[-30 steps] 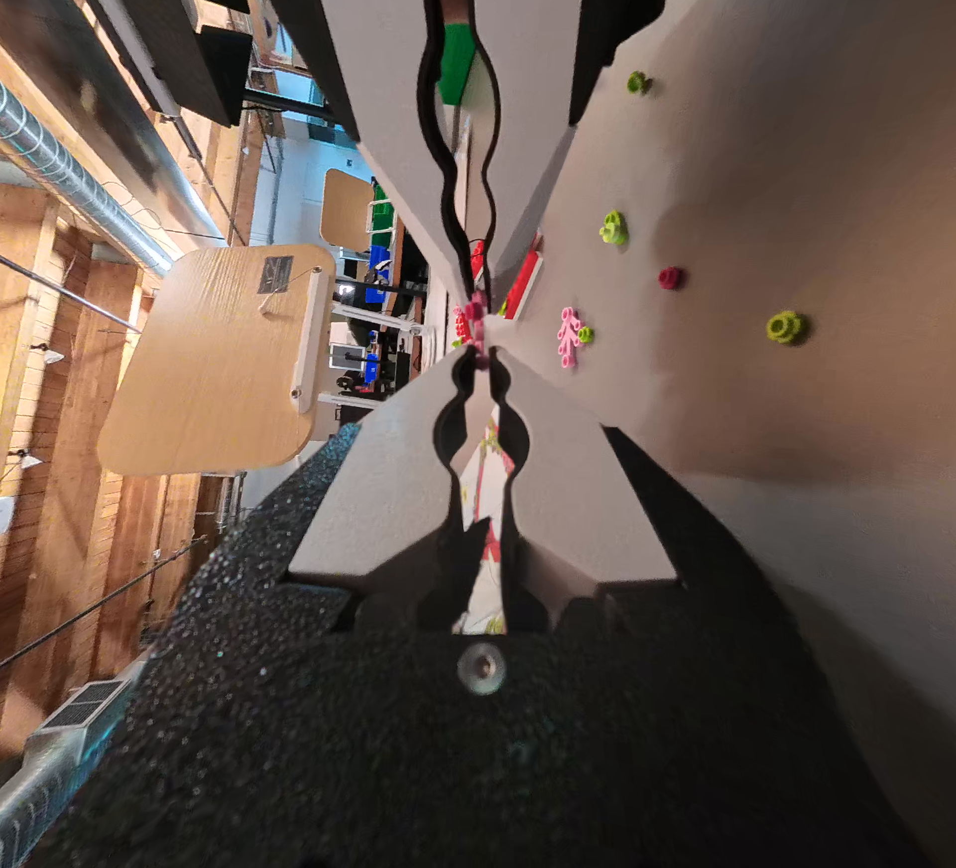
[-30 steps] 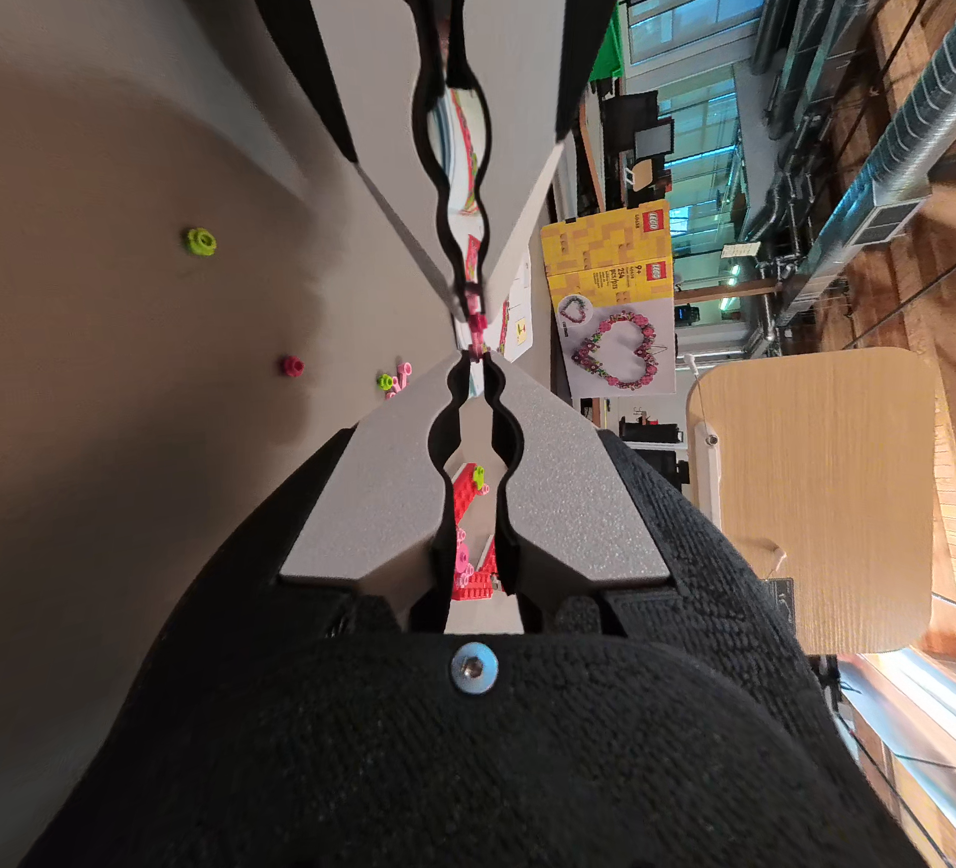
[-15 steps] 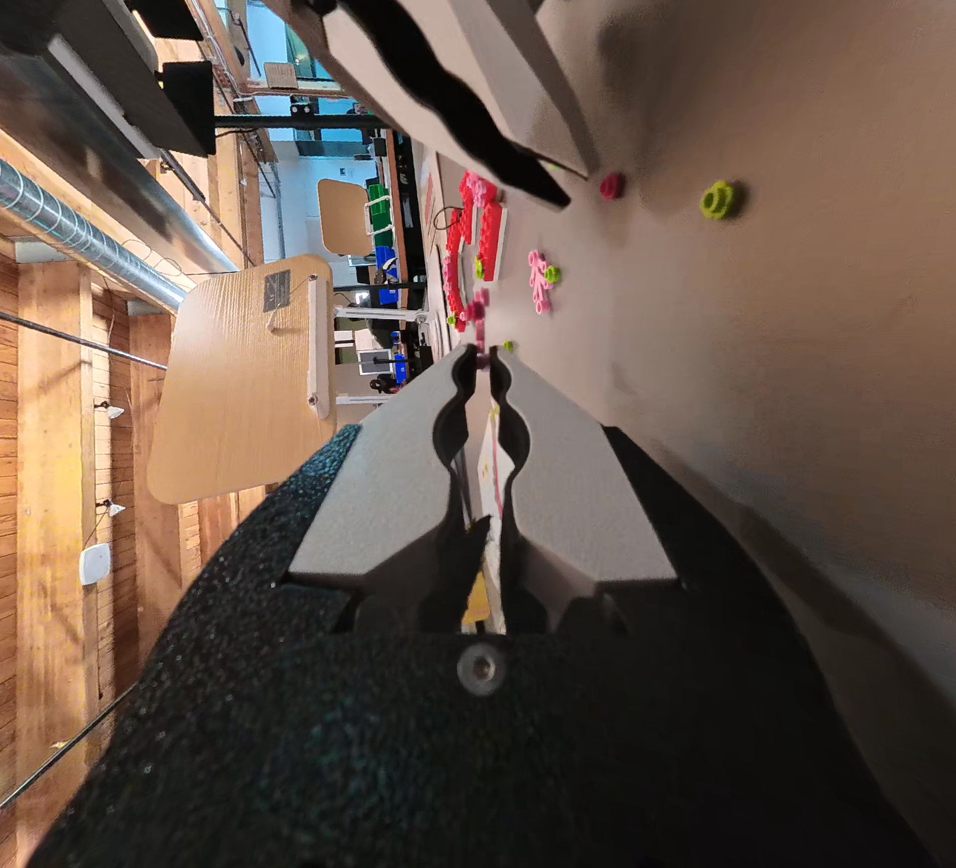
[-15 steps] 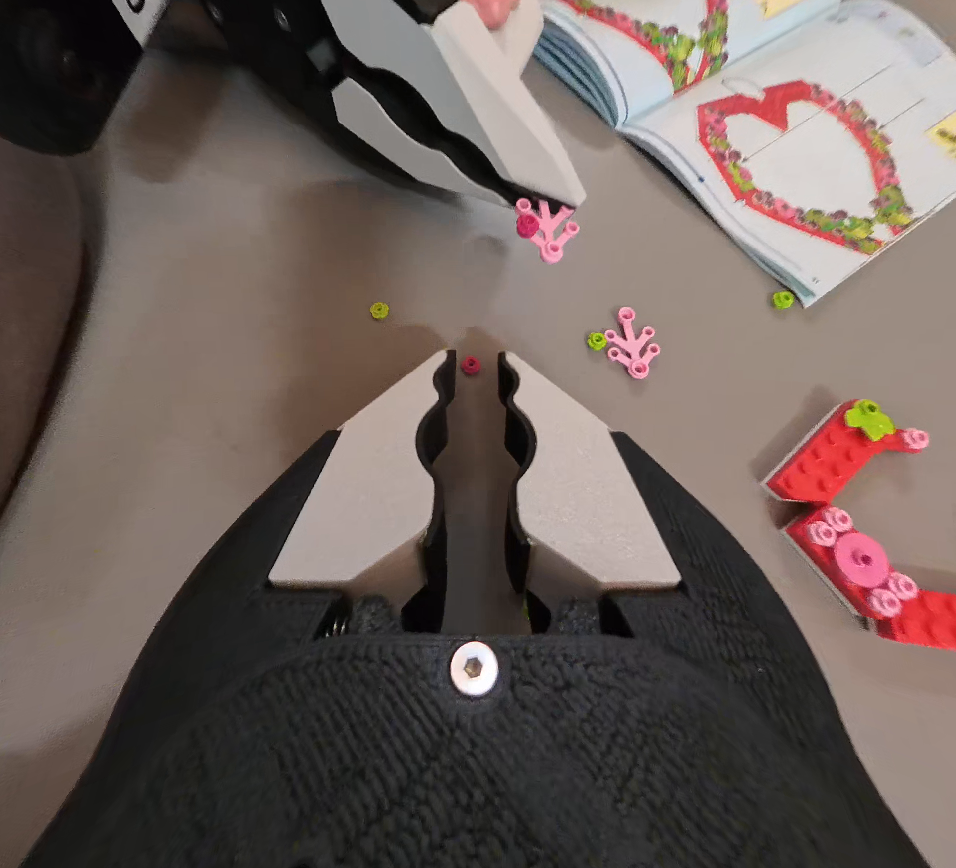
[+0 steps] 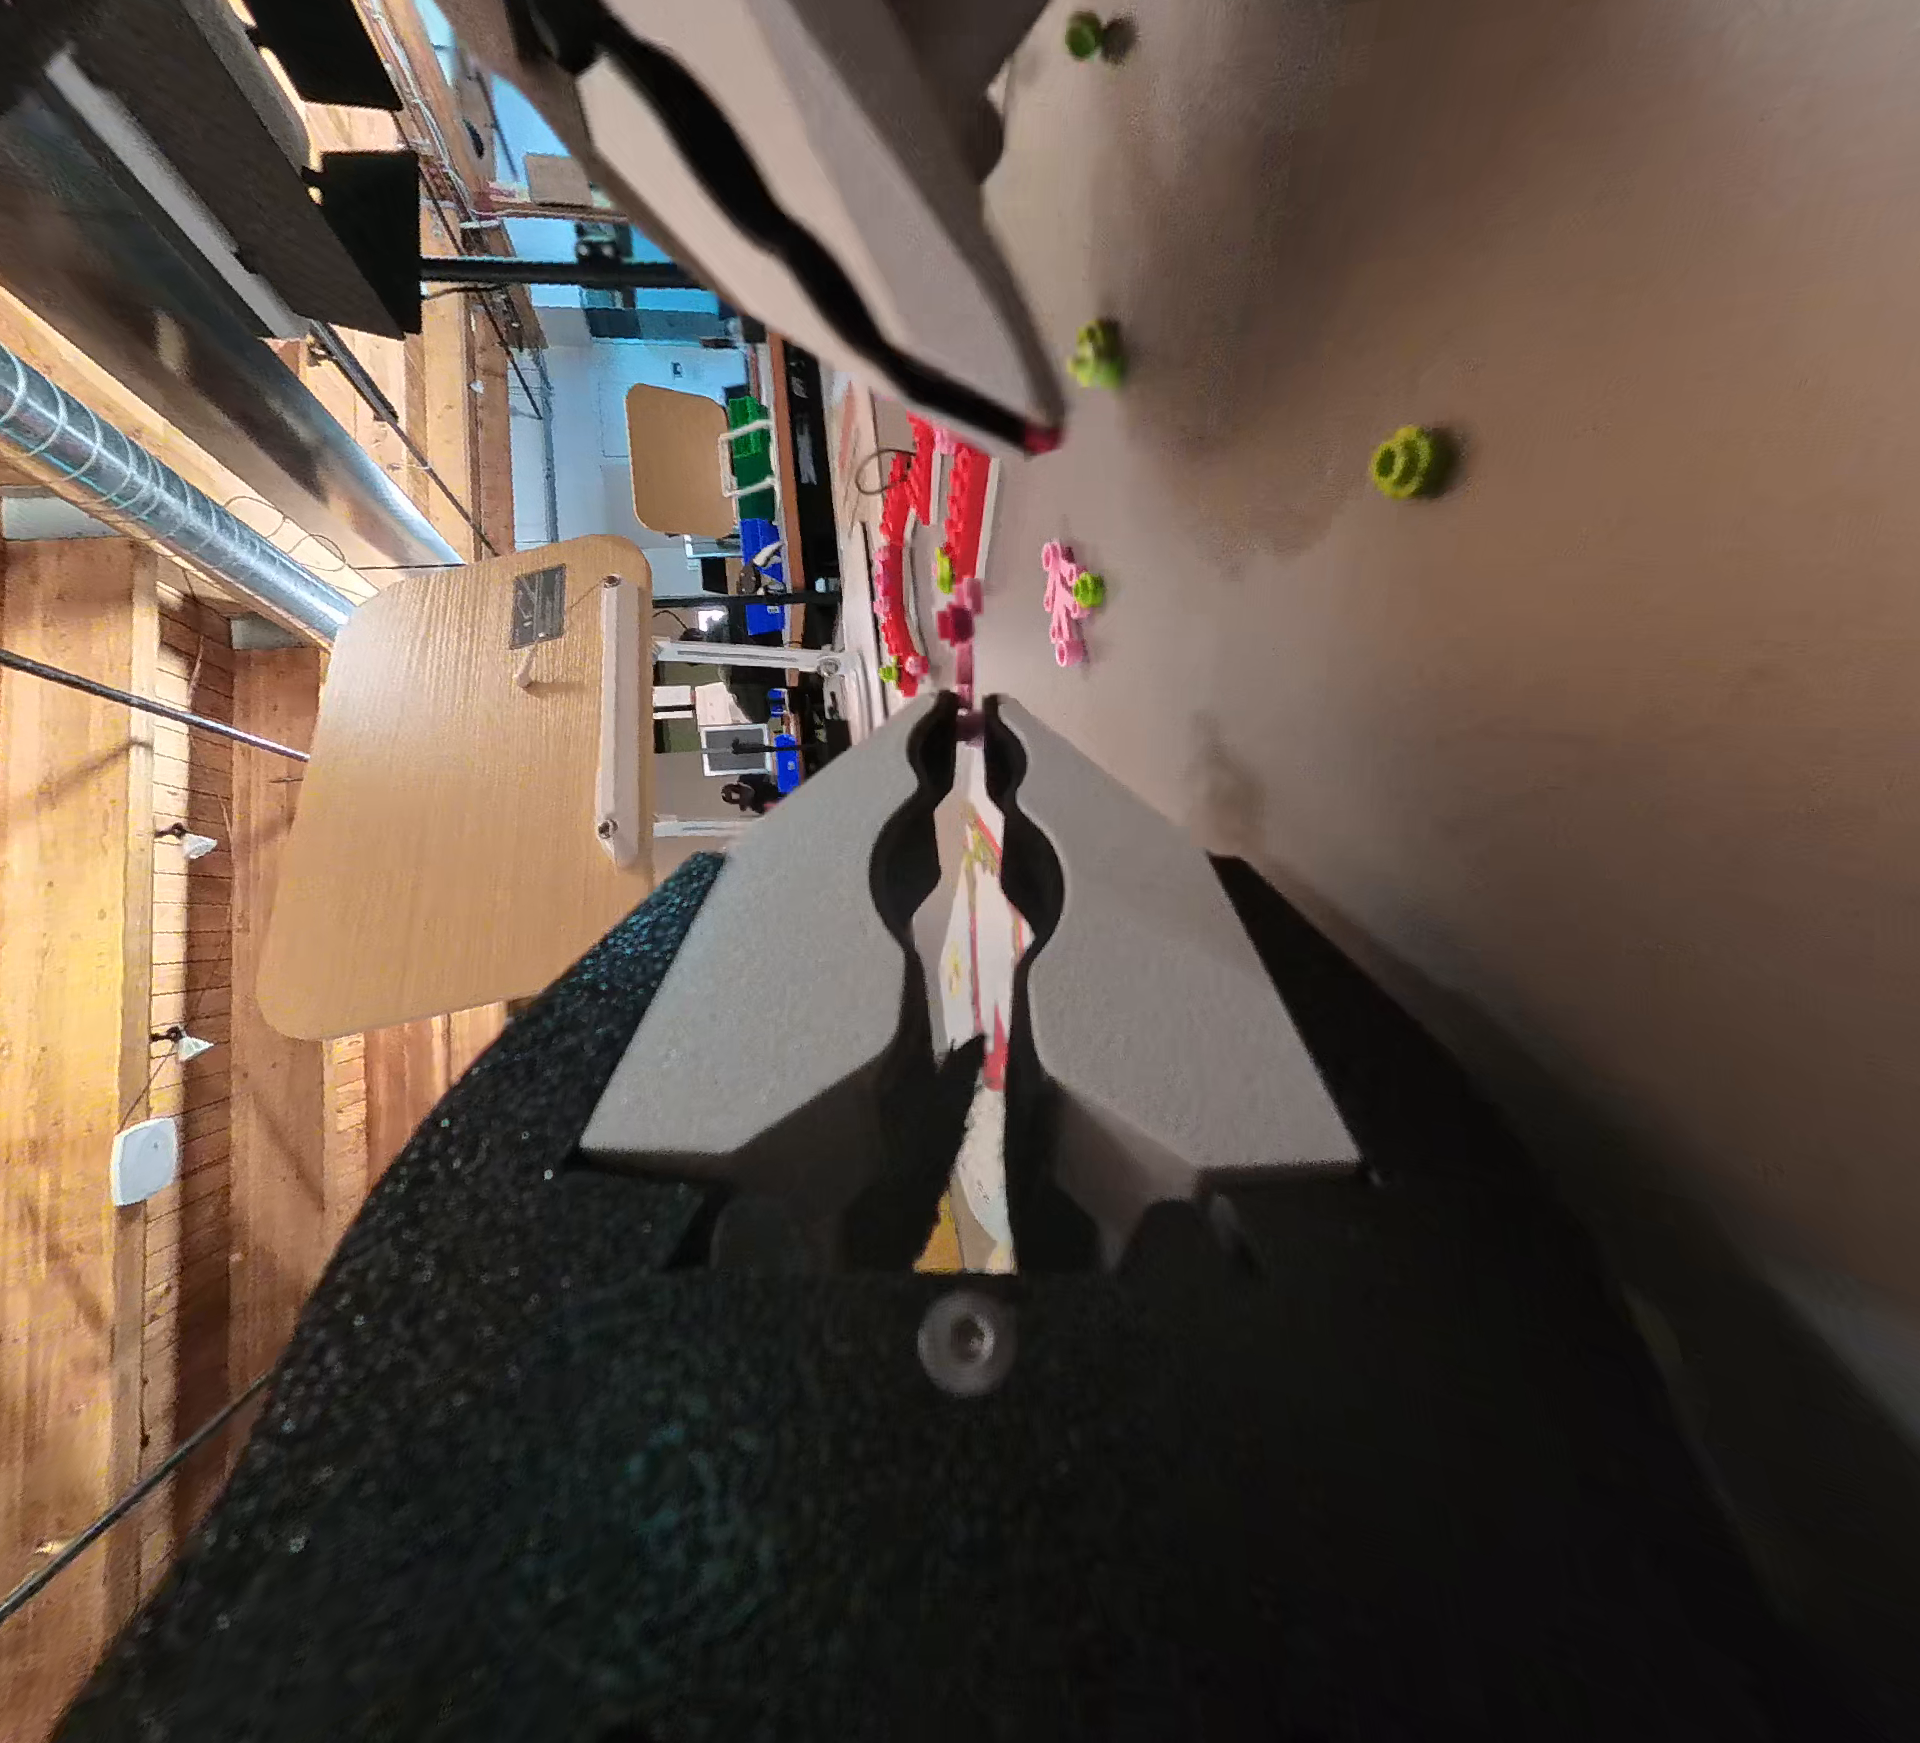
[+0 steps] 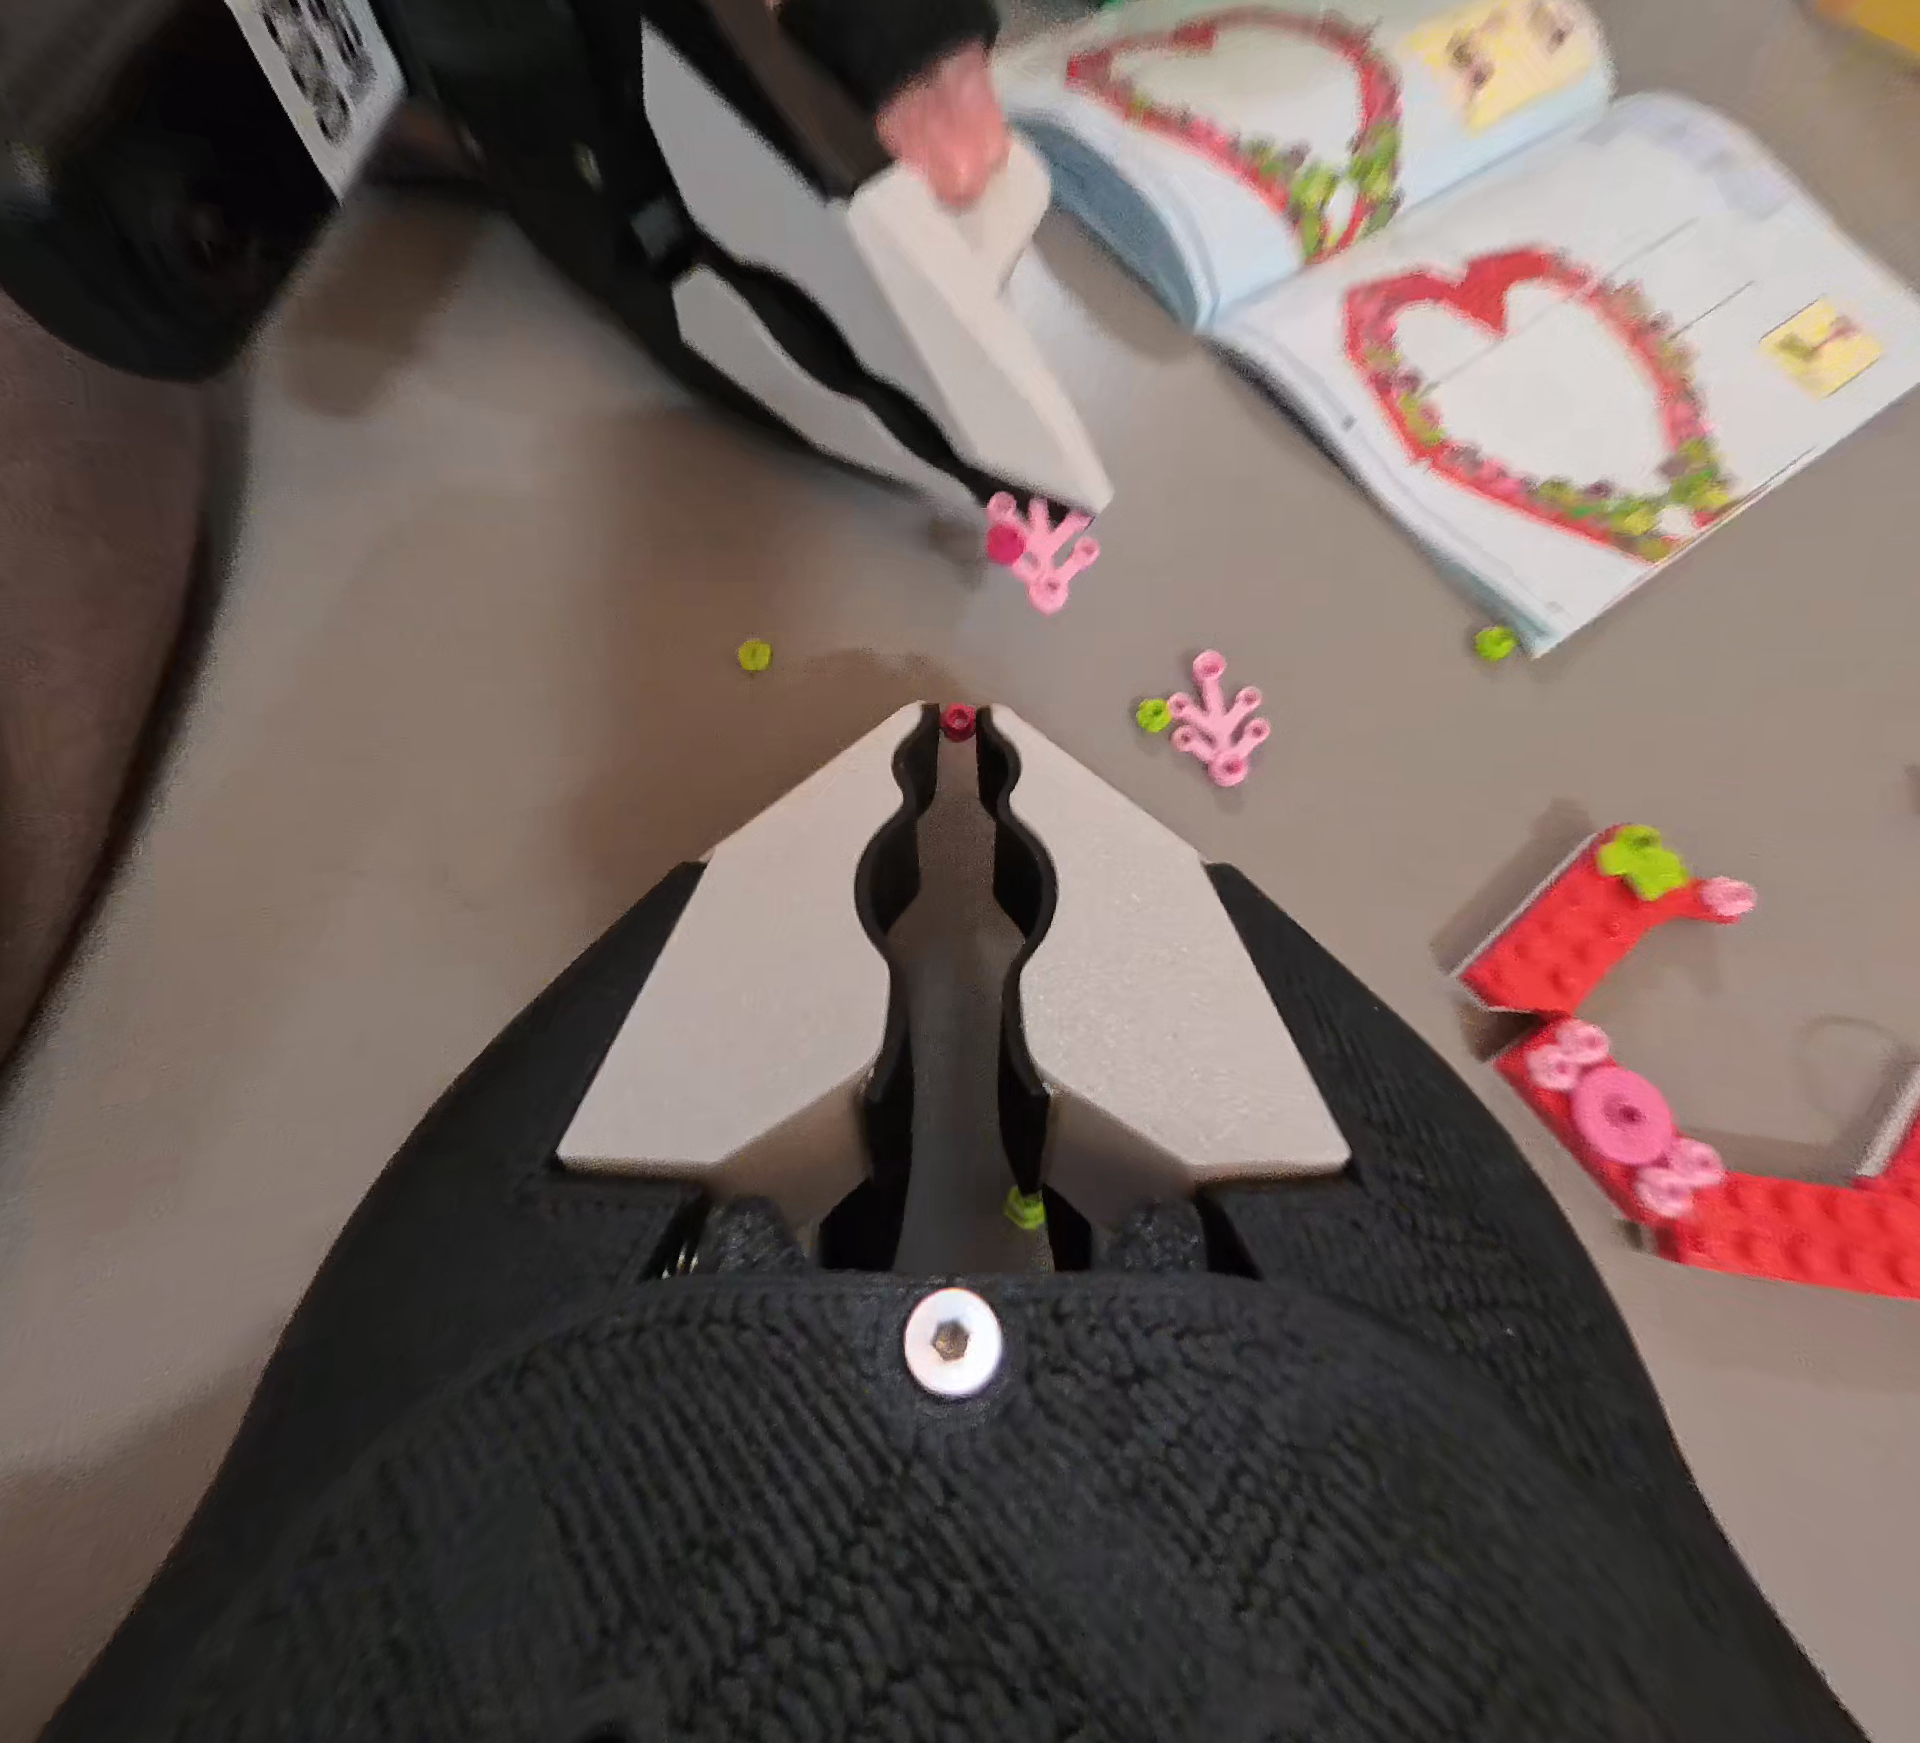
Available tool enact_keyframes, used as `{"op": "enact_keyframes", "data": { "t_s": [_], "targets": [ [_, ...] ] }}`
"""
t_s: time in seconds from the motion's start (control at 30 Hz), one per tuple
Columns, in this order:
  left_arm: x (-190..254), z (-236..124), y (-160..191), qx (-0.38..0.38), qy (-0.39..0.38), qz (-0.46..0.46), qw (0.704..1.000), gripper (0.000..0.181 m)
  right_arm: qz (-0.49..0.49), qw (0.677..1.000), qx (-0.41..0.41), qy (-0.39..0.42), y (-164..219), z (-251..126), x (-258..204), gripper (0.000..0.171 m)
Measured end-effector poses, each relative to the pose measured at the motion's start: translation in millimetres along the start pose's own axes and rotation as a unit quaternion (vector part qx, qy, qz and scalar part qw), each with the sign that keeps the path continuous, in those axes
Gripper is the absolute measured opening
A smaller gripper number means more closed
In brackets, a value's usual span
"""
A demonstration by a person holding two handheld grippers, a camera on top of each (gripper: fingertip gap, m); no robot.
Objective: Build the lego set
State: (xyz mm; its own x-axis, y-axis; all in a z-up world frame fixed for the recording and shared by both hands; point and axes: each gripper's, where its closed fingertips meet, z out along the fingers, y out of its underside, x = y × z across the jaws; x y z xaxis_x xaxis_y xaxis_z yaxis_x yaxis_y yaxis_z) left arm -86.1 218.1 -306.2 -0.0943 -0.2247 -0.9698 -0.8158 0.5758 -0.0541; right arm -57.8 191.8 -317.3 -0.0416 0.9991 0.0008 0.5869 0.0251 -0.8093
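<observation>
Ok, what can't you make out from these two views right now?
- Right wrist view: whether the right gripper clamps the dark red stud or only flanks it; tiny and blurred.
- Right wrist view: red heart frame, cut off by the right edge.
- Left wrist view: how much of the pink branch piece the left gripper pinches; its own fingers hide it.
- Right wrist view: lime stud, half hidden behind a finger.

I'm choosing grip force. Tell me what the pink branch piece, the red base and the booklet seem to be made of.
Pink branch piece: looks like hard moulded plastic, smooth, with thin prongs ending in round studs.
Red base: apparently the same rigid plastic, slightly glossy, with rows of studs on top.
Booklet: printed paper with a light sheen, its stacked page edges showing where it lies open.
</observation>
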Motion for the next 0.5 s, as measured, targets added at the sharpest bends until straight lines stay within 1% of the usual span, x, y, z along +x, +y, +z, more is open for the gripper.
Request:
{"op": "enact_keyframes", "data": {
  "t_s": [0.03, 0.1, 0.2, 0.3, 0.5],
  "targets": [
    [-2.6, -0.8, -1.9, 0.005, -0.009, 0.001, 1.000, 0.002, 0.000, 1.000, 0.022, 0.001, -9.1, -6.2, 2.1, 0.005],
    [-10.0, -3.6, -7.4, 0.018, -0.031, 0.001, 0.999, 0.002, -0.002, 0.998, 0.059, -0.001, -25.6, -17.0, 5.1, 0.005],
    [-19.8, -8.8, -16.5, 0.037, -0.061, 0.008, 0.997, 0.001, -0.005, 0.996, 0.086, -0.025, -42.0, -22.5, 3.2, 0.005],
    [-23.9, -11.3, -21.9, 0.045, -0.081, 0.026, 0.995, 0.002, -0.004, 0.996, 0.084, -0.039, -45.8, -19.0, 4.6, 0.005],
    [-25.9, -11.4, -20.5, 0.043, -0.090, 0.033, 0.994, 0.002, -0.002, 0.996, 0.075, -0.055, -43.9, -13.1, 6.2, 0.005]
  ]
}}
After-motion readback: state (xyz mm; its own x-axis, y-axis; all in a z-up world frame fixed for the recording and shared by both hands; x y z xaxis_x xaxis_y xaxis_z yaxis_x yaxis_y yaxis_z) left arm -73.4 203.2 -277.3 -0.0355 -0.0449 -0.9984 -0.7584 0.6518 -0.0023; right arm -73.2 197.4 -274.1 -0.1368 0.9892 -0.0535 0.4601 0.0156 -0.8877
